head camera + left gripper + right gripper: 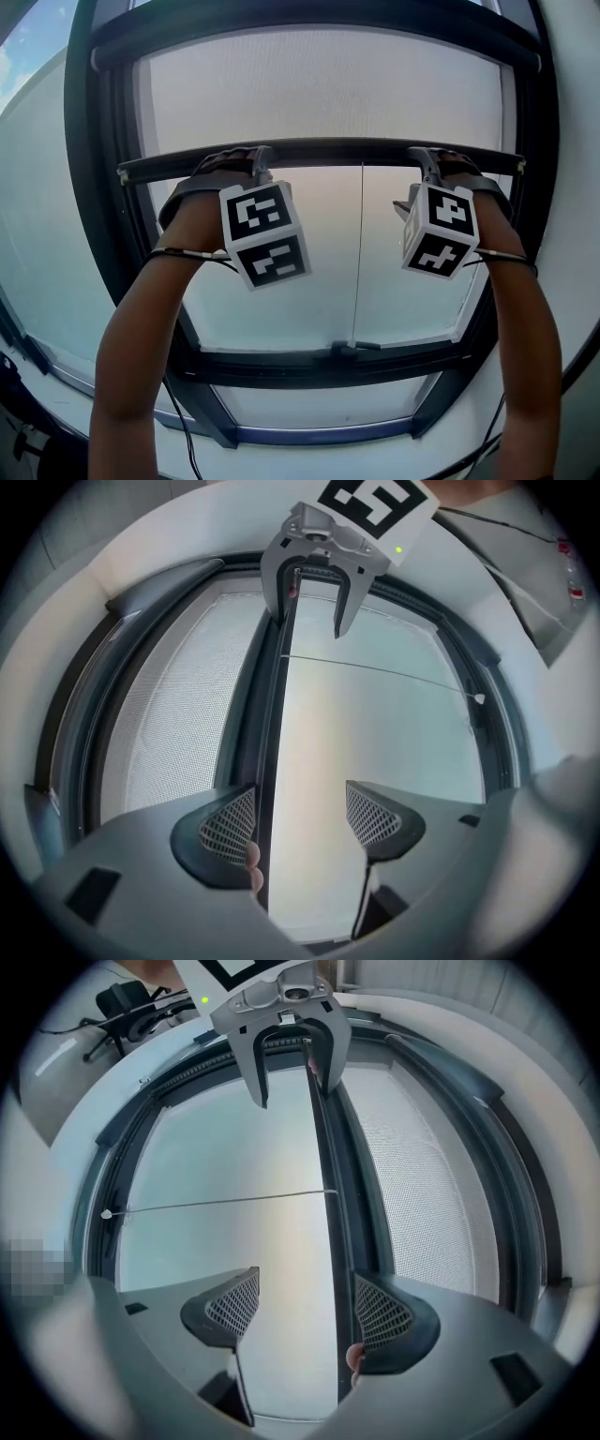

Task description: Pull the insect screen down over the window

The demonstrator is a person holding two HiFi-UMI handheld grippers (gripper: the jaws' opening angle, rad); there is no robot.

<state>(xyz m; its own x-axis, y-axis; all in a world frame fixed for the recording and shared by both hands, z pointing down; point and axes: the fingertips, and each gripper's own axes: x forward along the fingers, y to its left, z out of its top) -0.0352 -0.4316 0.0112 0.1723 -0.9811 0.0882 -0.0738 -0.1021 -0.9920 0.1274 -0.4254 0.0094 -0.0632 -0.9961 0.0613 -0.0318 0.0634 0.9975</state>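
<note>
The left claw (302,817) is held wide open with nothing clamped, the dark pull bar (272,724) of the insect screen (178,724) lying against one pad. The right claw (309,1309) is set likewise further right. Both are apparently hooked there so the half-lowered screen can be drawn evenly down the window (281,319).

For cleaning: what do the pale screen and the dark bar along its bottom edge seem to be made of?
The pale insect screen looks like fine woven mesh, perhaps fibreglass: a tiny grid shows. The dark bottom bar looks like matte coated metal, possibly plastic: straight, smooth.
</note>
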